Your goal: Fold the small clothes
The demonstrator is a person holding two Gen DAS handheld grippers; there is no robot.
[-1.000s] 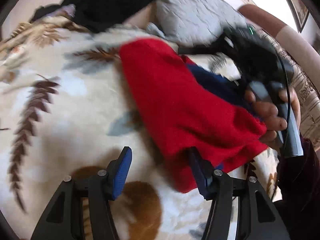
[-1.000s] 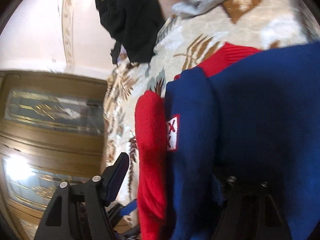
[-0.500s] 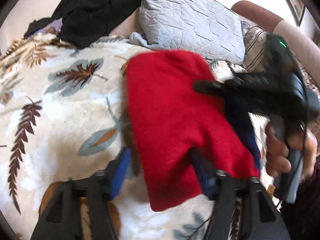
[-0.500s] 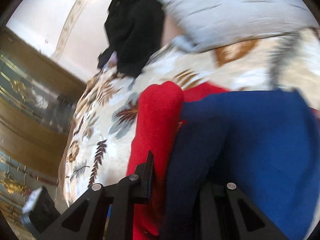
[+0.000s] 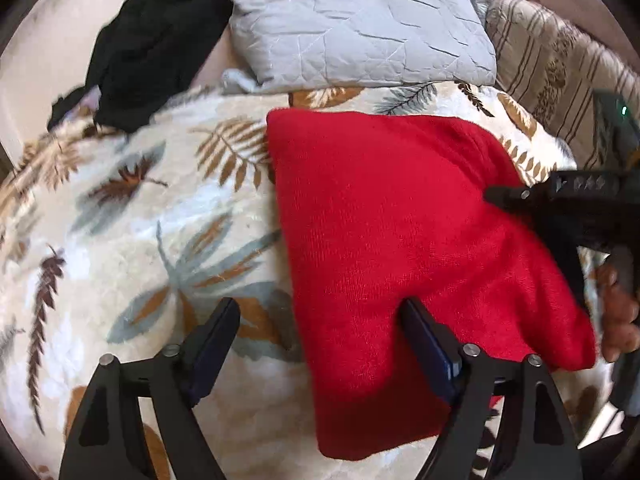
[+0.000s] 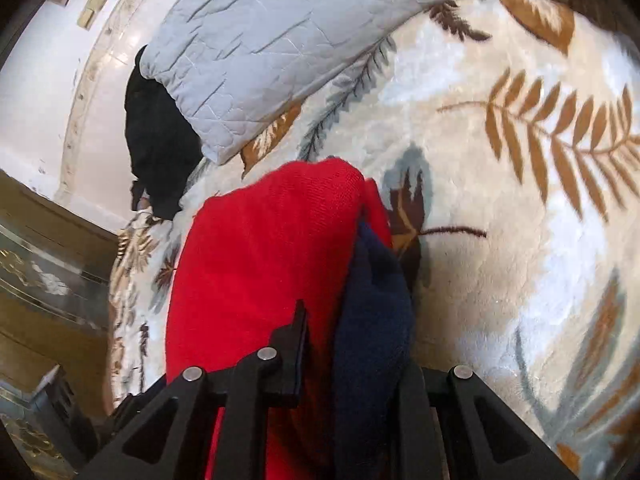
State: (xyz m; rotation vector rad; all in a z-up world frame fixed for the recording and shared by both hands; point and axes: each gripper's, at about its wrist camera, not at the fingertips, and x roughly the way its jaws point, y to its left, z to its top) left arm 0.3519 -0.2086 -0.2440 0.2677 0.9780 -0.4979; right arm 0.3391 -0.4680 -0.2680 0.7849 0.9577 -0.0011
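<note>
A red knit garment [image 5: 384,240] with a navy part lies folded on a leaf-patterned blanket [image 5: 160,220]. My left gripper [image 5: 320,332] is open; its right finger rests on the garment's near edge and its left finger is over the blanket. My right gripper [image 6: 352,344] is shut on the garment's red and navy layers [image 6: 372,320], holding the right side. In the left wrist view the right gripper [image 5: 560,204] reaches in over the garment's right edge.
A grey quilted pillow [image 5: 360,20] lies at the back of the blanket. A black pile of clothes [image 5: 152,44] sits at the back left. A striped sofa arm [image 5: 560,64] is at the right. A wooden cabinet [image 6: 48,280] stands at the left.
The red garment has been drawn over, and the navy part is now mostly hidden under the red. The right gripper has moved to the garment's right edge and narrowed on the cloth.
</note>
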